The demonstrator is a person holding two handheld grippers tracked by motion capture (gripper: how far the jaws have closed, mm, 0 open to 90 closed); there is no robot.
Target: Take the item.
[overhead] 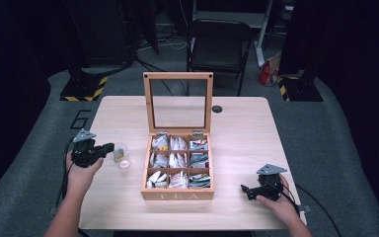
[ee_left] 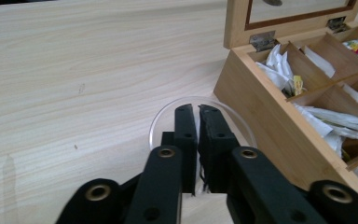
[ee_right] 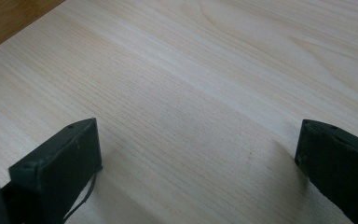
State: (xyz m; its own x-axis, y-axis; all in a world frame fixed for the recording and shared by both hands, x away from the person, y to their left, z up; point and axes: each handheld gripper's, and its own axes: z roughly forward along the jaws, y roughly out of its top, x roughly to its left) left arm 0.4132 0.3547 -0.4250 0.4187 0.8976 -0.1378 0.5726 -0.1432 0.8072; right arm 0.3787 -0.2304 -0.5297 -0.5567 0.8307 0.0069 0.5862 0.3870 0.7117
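Jaws spread over pale wooden table, dark room beyond

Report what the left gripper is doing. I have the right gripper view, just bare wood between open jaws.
Observer: The left gripper has its jaws almost together at the near rim of a clear cup; it seems to pinch the wall.
Operator: Tell me what stands between the two grippers.
Observer: A wooden tea box, marked TEA on its front, sits mid-table, to the left of your right gripper.
Operator: Give me the lid's state.
Observer: The lid stands open and upright, and tea bags fill the nine compartments.
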